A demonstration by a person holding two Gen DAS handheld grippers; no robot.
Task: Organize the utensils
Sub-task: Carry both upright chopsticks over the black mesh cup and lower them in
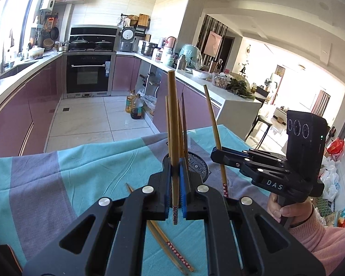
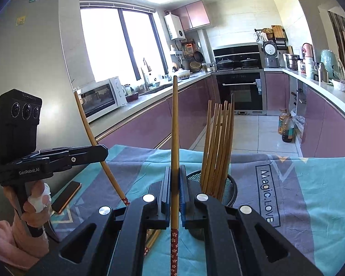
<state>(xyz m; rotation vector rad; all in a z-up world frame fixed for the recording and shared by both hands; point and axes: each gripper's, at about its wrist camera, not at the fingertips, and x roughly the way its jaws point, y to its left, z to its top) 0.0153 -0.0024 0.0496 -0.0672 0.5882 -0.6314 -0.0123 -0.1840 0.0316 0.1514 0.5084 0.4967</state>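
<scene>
My left gripper [image 1: 175,177] is shut on a bamboo chopstick [image 1: 173,124] held upright, patterned end down. Just behind it stands a black mesh holder [image 1: 199,164] with several chopsticks [image 1: 182,126] in it. My right gripper [image 2: 175,184] is shut on another upright chopstick [image 2: 174,126]; it shows at the right of the left wrist view [image 1: 215,154]. The holder [image 2: 230,188] with its chopsticks [image 2: 218,142] stands just right of the right gripper. The left gripper [image 2: 102,151] shows at the left, holding its chopstick [image 2: 96,142] tilted.
Two loose chopsticks [image 1: 163,237] lie on the teal and grey cloth [image 1: 80,179] below the left gripper. A phone [image 2: 66,196] lies at the cloth's left edge. Kitchen counters, an oven and oil bottles [image 1: 134,105] stand beyond the table.
</scene>
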